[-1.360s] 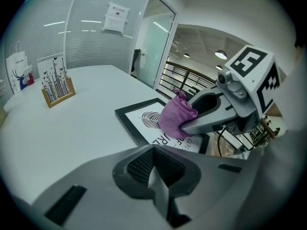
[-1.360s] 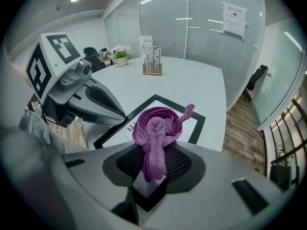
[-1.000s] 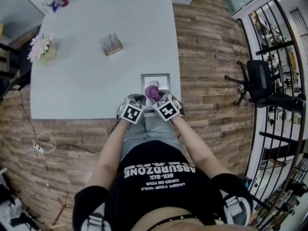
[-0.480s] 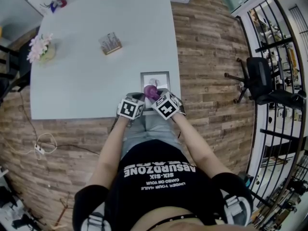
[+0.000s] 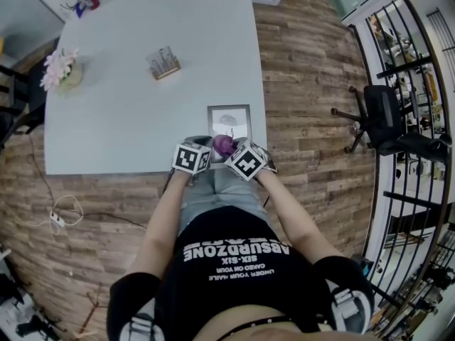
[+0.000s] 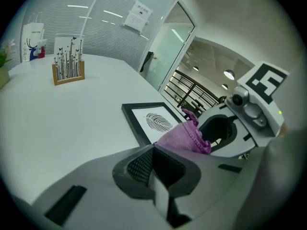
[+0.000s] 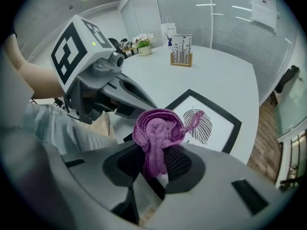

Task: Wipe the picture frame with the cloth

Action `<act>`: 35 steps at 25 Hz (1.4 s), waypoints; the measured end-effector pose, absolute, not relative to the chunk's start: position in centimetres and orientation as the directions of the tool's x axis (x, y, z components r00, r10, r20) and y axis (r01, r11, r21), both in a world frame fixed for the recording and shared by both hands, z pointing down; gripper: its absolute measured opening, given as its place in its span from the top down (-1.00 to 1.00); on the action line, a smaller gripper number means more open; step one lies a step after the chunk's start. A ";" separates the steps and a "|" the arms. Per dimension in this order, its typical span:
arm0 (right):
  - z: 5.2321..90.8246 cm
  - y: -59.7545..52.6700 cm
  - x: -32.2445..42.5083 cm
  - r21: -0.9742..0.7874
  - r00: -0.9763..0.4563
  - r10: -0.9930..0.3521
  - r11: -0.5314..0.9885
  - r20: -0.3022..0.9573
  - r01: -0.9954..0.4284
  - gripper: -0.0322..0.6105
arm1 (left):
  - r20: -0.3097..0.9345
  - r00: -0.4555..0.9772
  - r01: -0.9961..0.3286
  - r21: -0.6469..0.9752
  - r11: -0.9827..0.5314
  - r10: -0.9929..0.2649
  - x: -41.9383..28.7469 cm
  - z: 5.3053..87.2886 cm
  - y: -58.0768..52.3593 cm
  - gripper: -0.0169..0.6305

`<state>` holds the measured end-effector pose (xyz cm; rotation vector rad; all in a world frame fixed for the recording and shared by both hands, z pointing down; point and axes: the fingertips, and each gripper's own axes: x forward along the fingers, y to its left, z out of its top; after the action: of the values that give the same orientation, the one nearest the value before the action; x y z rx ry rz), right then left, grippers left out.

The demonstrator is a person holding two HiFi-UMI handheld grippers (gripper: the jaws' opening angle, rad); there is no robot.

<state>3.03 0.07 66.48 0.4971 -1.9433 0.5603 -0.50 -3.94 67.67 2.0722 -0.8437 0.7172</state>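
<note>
Gripping bunched purple cloth in clenched jaws of right gripper; poised at near end of picture frame, contact unclear. Pinched closed on nothing: left gripper, close alongside. Black border, white mat, dark fingerprint-like print; lying flat at near right corner of table. Legible on black shirt: "ABSURDZONE", "SIX-SIX".

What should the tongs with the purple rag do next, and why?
Probably slide the right tongs forward across the picture frame, pressing the cloth down onto it. The cloth is clamped in those tongs at the frame's near edge, and most of the frame lies bare beyond it. The left tongs are shut and empty alongside.
</note>
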 end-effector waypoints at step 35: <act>65.8 0.9 9.6 0.033 -0.372 -0.307 0.808 0.876 -0.588 0.53 | 0.742 0.582 -0.768 0.367 -0.525 -0.333 -0.3 67.5 -3.9 0.91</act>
<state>9.64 0.93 65.76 0.6664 -1.9828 0.3501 -0.32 -3.87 67.51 2.1128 -0.8723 0.8001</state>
